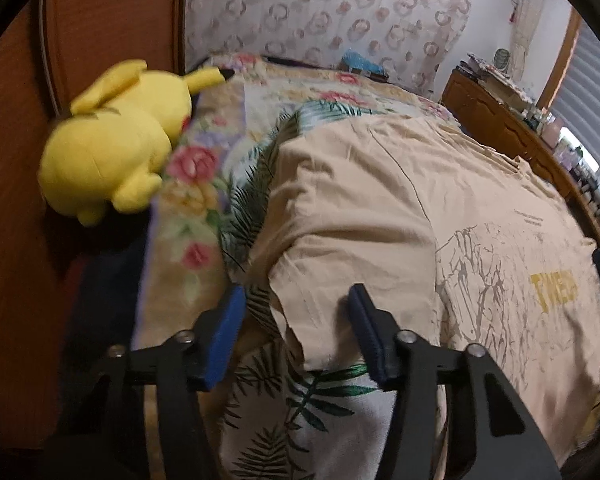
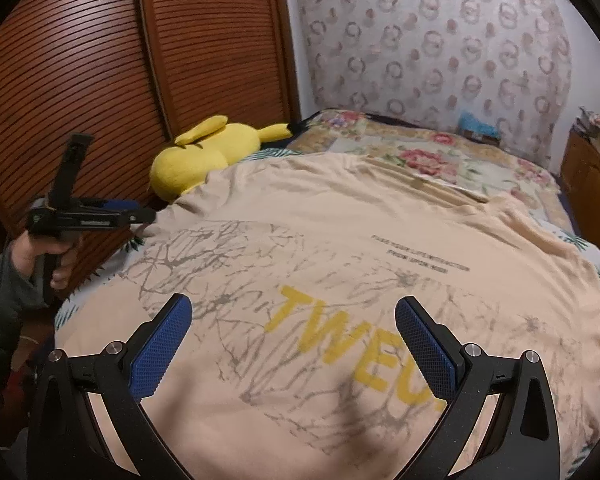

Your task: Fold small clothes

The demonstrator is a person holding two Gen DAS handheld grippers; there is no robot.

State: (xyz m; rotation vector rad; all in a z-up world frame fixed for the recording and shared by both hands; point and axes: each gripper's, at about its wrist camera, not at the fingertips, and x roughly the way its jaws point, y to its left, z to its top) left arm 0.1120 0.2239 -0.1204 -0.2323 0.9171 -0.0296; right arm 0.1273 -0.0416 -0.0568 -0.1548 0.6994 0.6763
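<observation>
Blue pads of the right gripper (image 2: 294, 338) sit closest, jaws spread wide, nothing between them, hovering over the chest print of one beige T-shirt (image 2: 380, 216). Shirt lies spread flat, front up, directly ahead of and under that claw. Writing just beyond the fingertips: big yellow letters "TWE", next letters blurred and cut by the right finger. Two small dark text lines farther ahead, too blurred to read. Grey branch-like print all around the yellow word.

Left gripper (image 1: 296, 308): two blue pads (image 1: 228, 336), jaws apart at medium width, straddling the shirt's sleeve edge; cannot tell if cloth touches either pad, nothing pinched. In its own view the sleeve (image 1: 340, 200) runs forward from between the fingers, shirt body off to the claw's right, yellow word visible there too.

Seen from the right wrist, left gripper is far left of the right claw, at the shirt's left edge, held by one hand (image 2: 44, 256) in a dark sleeve.

Under the shirt: one leaf-print sheet (image 1: 300, 404), below and left of the left claw. One floral quilt (image 1: 196, 184) beyond it. One yellow plush toy (image 1: 112, 148), ahead-left of the left claw, lying against the slatted wooden door (image 2: 80, 60). One wooden cabinet (image 1: 500, 120) far right, cluttered top. Ring-patterned wall (image 2: 440, 40) at the back.
</observation>
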